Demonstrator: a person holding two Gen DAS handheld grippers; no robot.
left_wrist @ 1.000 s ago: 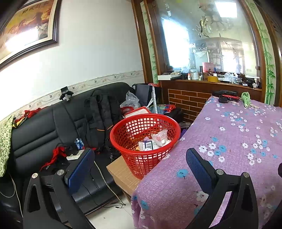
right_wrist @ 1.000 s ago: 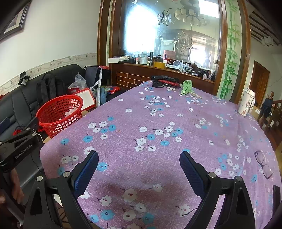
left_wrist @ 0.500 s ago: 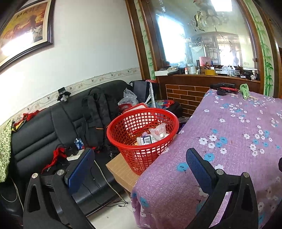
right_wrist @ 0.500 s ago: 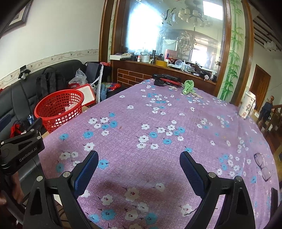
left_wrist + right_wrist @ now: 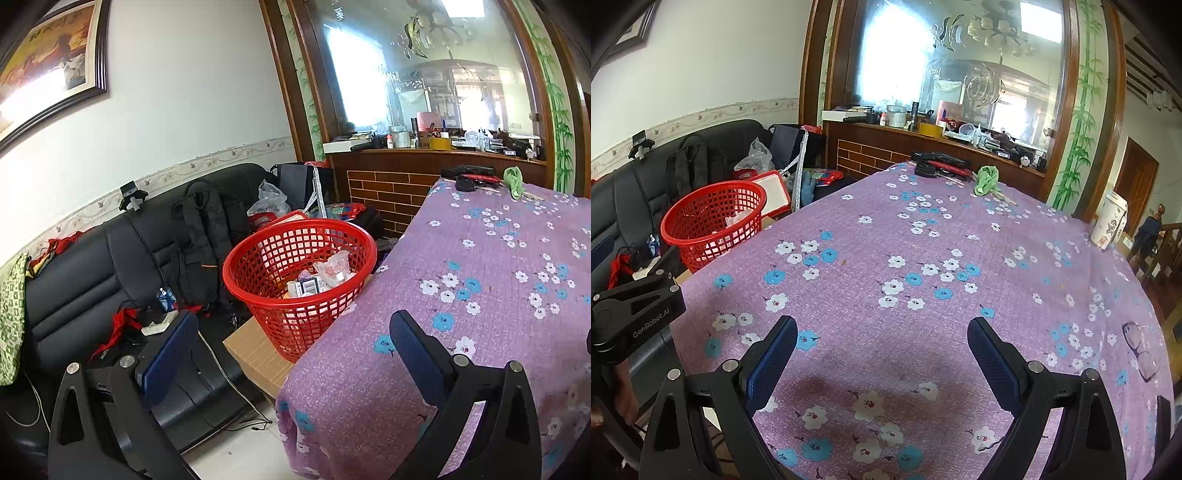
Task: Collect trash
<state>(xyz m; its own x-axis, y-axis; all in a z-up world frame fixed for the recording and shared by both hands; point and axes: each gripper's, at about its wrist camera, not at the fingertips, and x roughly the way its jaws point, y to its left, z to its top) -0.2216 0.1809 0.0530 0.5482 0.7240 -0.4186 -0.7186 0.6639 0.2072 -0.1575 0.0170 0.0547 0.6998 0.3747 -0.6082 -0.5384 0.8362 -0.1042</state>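
Note:
A red plastic basket [image 5: 258, 266] stands on a cardboard box [image 5: 255, 354] beside the table's left edge; it also shows in the right wrist view [image 5: 701, 236]. Inside lie a small carton [image 5: 306, 286] and crumpled plastic wrapping [image 5: 334, 266]. My left gripper [image 5: 291, 354] is open and empty, held off the table's corner, short of the basket. My right gripper [image 5: 882, 354] is open and empty, low over the purple flowered tablecloth [image 5: 923, 258]. The left gripper's body [image 5: 635, 317] shows at the left of the right wrist view.
A black sofa [image 5: 92, 258] with a backpack [image 5: 207, 236] and clutter stands left of the basket. At the table's far end lie black and red tools [image 5: 938, 164] and a green cloth [image 5: 988, 179]. A paper cup [image 5: 1110, 225] and glasses [image 5: 1141, 354] sit at the right.
Both grippers have drawn back and risen slightly, so the basket and table look a little farther off. Both stay open and empty.

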